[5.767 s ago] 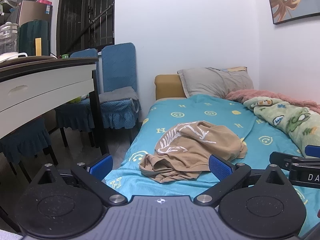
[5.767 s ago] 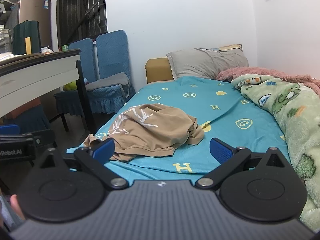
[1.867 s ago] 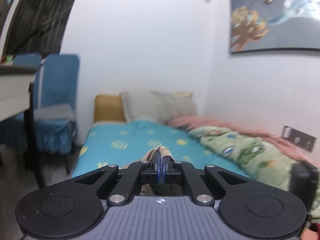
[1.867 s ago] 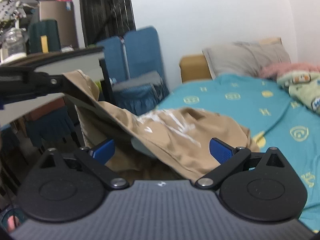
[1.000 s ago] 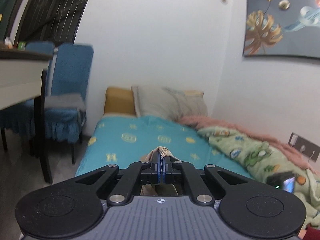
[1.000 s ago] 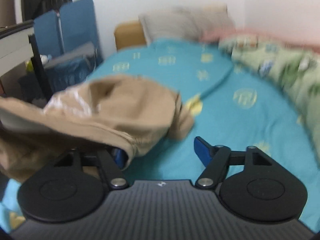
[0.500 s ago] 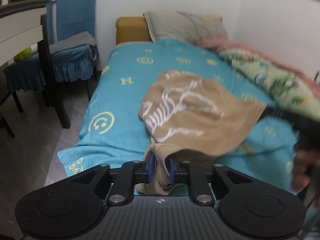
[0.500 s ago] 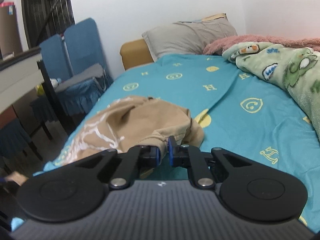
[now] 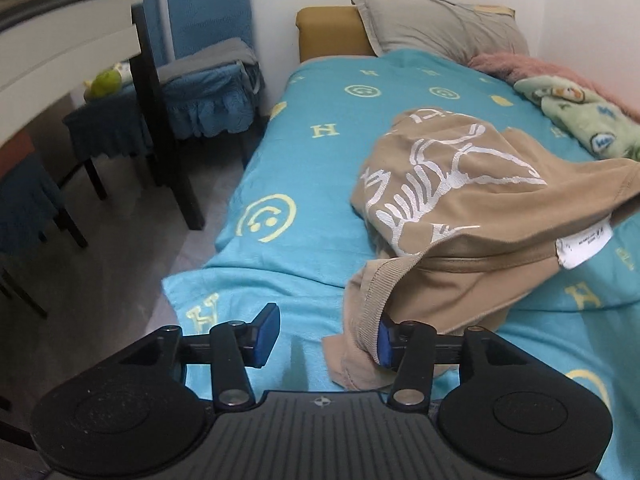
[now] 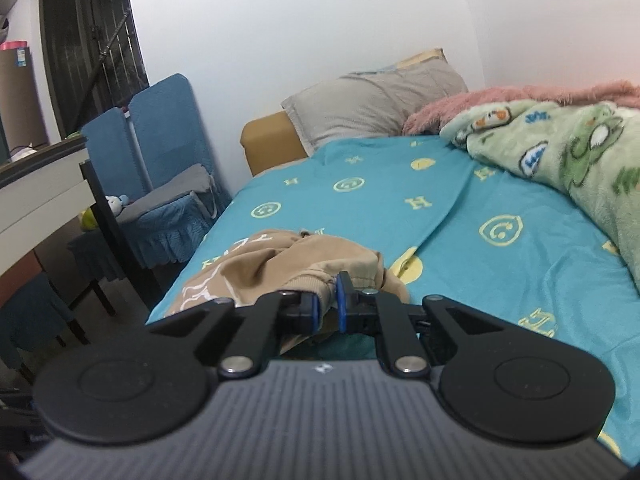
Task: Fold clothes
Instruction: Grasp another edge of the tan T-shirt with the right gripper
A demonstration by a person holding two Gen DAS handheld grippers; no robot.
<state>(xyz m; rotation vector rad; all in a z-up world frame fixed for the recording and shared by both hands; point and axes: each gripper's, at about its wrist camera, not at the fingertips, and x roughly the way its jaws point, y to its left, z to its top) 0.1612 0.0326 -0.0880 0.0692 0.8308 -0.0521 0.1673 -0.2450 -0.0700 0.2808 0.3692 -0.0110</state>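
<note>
A tan shirt (image 9: 460,200) with a white skeleton print lies crumpled on the teal bedsheet (image 9: 320,168), a white label (image 9: 584,246) showing on its right. My left gripper (image 9: 326,338) hovers low over the bed's near edge and its jaws are opening. The shirt's ribbed hem (image 9: 370,304) hangs against the right pad only, and the left pad is bare. In the right wrist view my right gripper (image 10: 328,308) is shut on a ribbed edge of the tan shirt (image 10: 280,264), which is lifted slightly off the sheet.
A grey pillow (image 9: 440,28) and yellow headboard (image 9: 332,32) lie at the far end. A green cartoon blanket (image 10: 560,152) and pink blanket (image 10: 500,100) run along the wall side. Blue-covered chairs (image 9: 208,64) and a table (image 9: 60,52) stand left of the bed, beyond bare floor.
My left gripper tipped down toward the bed and its jaws parted, releasing the hem. The shirt dropped onto the sheet. The right gripper closed on the shirt's ribbed edge and stayed shut.
</note>
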